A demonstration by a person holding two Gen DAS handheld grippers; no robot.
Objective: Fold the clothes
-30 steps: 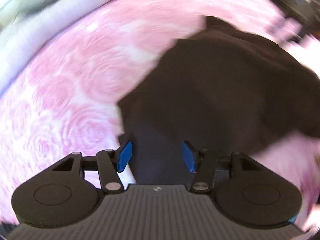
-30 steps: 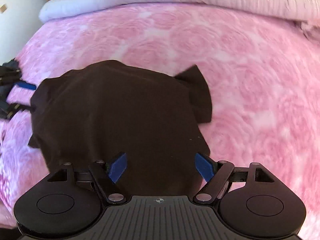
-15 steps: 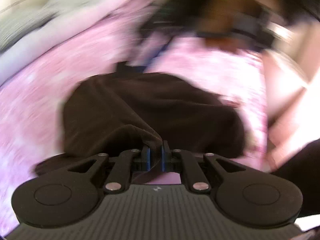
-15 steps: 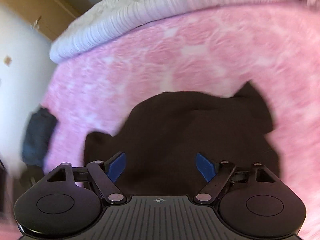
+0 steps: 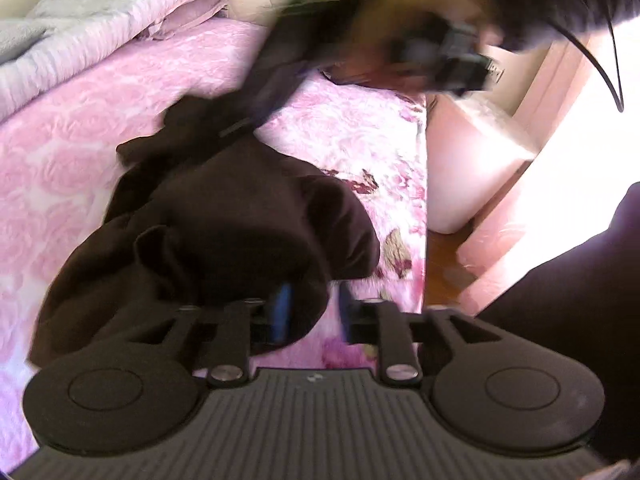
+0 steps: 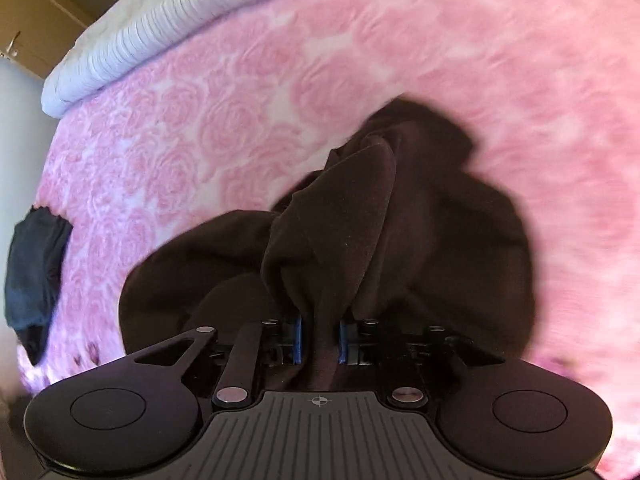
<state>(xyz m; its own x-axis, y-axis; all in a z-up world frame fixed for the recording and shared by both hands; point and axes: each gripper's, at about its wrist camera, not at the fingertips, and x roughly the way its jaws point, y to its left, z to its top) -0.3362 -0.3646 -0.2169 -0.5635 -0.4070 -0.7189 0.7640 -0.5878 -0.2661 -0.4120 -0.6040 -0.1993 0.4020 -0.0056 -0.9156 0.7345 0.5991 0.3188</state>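
Right gripper (image 6: 319, 340) closing, pinching the dark garment (image 6: 360, 216); left gripper (image 5: 312, 312) opening (bed edge (image 5: 420, 200) close).

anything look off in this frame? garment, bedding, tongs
The dark brown garment is bunched in a rumpled heap on the pink bedspread, not flat. Right tongs are closing on a pinched ridge of it; left tongs are opening, cloth beside one pad.

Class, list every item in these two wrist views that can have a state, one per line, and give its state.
Dark brown fabric garment: bunched, partly lifted off the bed.
Right claw: closing, garment fold between its blue pads.
Left claw: opening, garment edge beside its left pad.
Pink rose-patterned bedspread: spread flat.
Dark blue cloth: crumpled at the bed edge.
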